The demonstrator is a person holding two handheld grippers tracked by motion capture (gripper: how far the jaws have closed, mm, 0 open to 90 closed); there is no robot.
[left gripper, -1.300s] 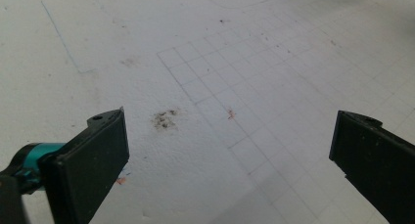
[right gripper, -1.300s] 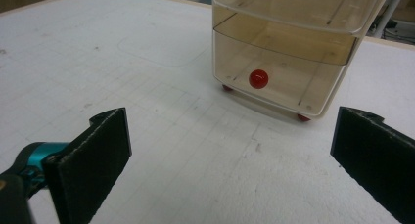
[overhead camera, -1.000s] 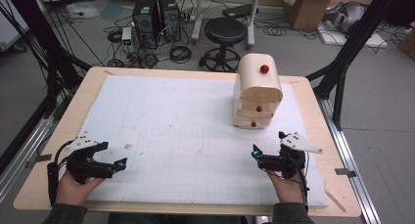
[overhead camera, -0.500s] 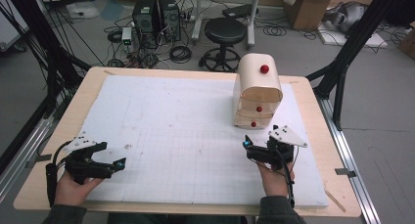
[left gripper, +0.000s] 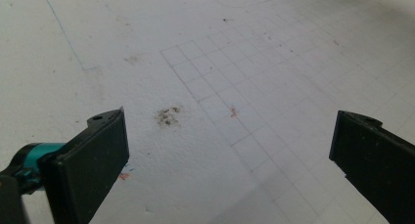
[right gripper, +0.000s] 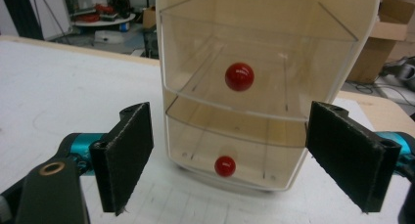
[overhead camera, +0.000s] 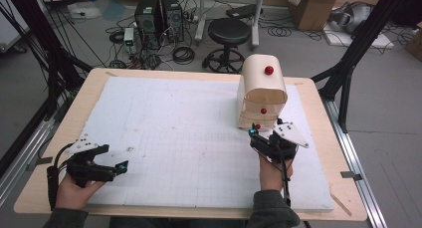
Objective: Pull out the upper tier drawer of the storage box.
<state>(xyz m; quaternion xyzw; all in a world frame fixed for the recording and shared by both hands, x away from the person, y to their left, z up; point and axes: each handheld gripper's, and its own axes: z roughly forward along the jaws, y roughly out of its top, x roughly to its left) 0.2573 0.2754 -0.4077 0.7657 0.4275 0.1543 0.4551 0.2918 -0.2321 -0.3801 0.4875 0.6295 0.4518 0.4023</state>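
At the lower left of the high view I see my left tool (overhead camera: 122, 167) low over the white gridded sheet (overhead camera: 174, 138) that covers the wooden worktop (overhead camera: 89, 88). In the left gripper view its jaws stand wide apart with bare sheet between them, and a small dark smudge (left gripper: 168, 116) lies just ahead. Right of centre stands a cream drawer cabinet (overhead camera: 263, 91) with a rounded top and red knobs. My right tool (overhead camera: 255, 136) sits just in front of its base, lower right of centre, held by my right hand (overhead camera: 272, 171). In the right gripper view its jaws are spread open, framing the two clear drawer fronts; the upper knob (right gripper: 239, 76) and the lower knob (right gripper: 224, 166) lie between them, neither touched
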